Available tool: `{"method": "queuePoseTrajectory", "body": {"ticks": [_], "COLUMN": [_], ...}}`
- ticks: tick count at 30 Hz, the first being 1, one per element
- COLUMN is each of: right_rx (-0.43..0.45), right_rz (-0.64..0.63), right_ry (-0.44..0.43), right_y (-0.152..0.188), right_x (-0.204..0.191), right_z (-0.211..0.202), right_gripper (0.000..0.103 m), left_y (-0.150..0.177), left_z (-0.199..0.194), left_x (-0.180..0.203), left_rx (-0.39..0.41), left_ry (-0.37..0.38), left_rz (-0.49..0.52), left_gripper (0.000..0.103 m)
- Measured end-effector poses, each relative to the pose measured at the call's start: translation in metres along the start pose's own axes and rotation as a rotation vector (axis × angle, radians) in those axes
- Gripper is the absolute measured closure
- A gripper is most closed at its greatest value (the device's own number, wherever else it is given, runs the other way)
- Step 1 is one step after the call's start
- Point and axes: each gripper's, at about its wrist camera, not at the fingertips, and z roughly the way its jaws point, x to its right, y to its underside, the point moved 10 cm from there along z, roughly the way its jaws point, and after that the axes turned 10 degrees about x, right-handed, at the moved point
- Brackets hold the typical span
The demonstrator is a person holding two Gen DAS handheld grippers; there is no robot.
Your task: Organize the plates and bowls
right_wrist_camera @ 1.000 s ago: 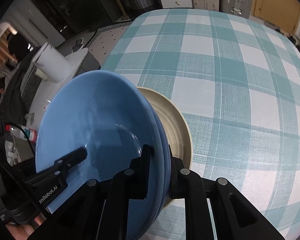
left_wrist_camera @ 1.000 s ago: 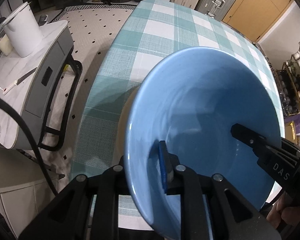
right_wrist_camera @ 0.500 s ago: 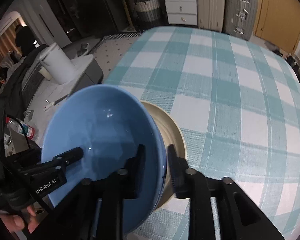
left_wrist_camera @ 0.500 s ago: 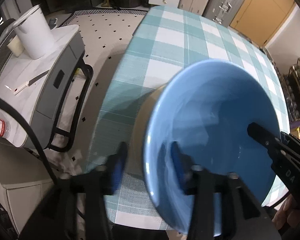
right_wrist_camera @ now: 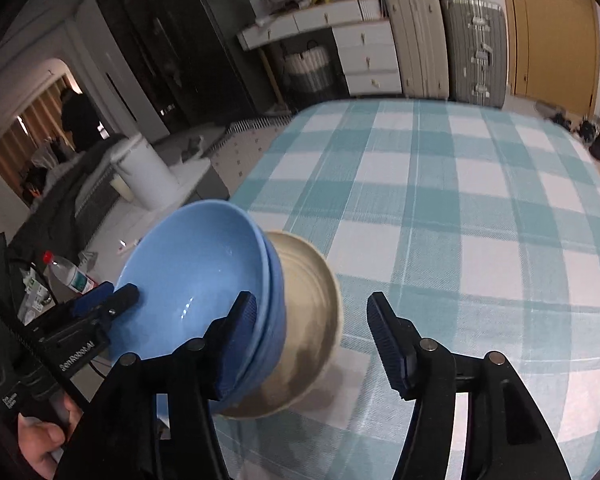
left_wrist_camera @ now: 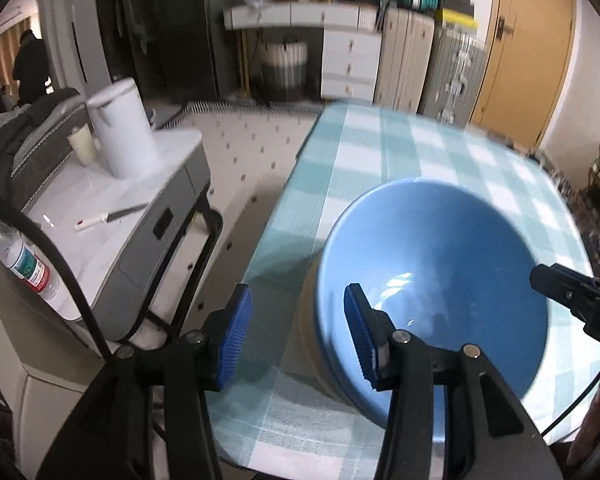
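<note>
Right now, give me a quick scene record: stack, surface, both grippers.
stack: blue bowl nested in a second blue bowl, both on a beige bowl
surface: teal-and-white checked tablecloth, stack near its edge
left gripper: open, fingers just opened, clear of the rim
right gripper: open, fingers just opened, pressing nothing

Two bowls [right_wrist_camera: 204,264] sit nested, one in the other, on a plate [right_wrist_camera: 312,300] near the desk's [right_wrist_camera: 460,200] left front corner. The left tongs [left_wrist_camera: 296,332] straddle the stack's left edge; the right tongs [right_wrist_camera: 312,332] straddle its right edge, touching nothing. Left of the desk stands a cart [left_wrist_camera: 140,216] bearing a kettle [left_wrist_camera: 120,128] and, nearer, a bottle [left_wrist_camera: 20,256].
</note>
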Motion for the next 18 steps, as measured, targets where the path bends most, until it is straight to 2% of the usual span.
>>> {"method": "queuePoseTrajectory", "body": {"ticks": [4,7,9,14,16,18], "right_rx": [0.091,0.151,0.181,0.237,0.259,0.294], "right_rz": [-0.057,-0.071,-0.069,-0.084,-0.090,-0.103], "right_ry": [-0.009,-0.017,-0.025,-0.026,-0.028,-0.009], "right_y": [-0.002,-0.001,0.001,0.010,0.014,0.017], "right_x": [0.002,0.005,0.007,0.013,0.014,0.015], "right_z": [-0.025,-0.043,-0.052,-0.071,-0.077,-0.084], "right_gripper": [0.034,0.029,0.023,0.020,0.018,0.016], "left_y": [-0.008,-0.013,-0.016,-0.019,-0.019,-0.017], "left_z": [-0.021,-0.033,-0.044,-0.069,-0.077,-0.081], "left_x": [0.002,0.007,0.009,0.019,0.027,0.034], "left_rx": [0.095,0.149,0.198,0.283,0.312,0.334], "left_ry": [-0.006,-0.006,0.002,0.027,0.044,0.058], "left_rz": [0.003,0.015,0.013,0.029,0.035,0.039], "left_gripper": [0.049,0.039,0.026,0.023,0.017,0.003]}}
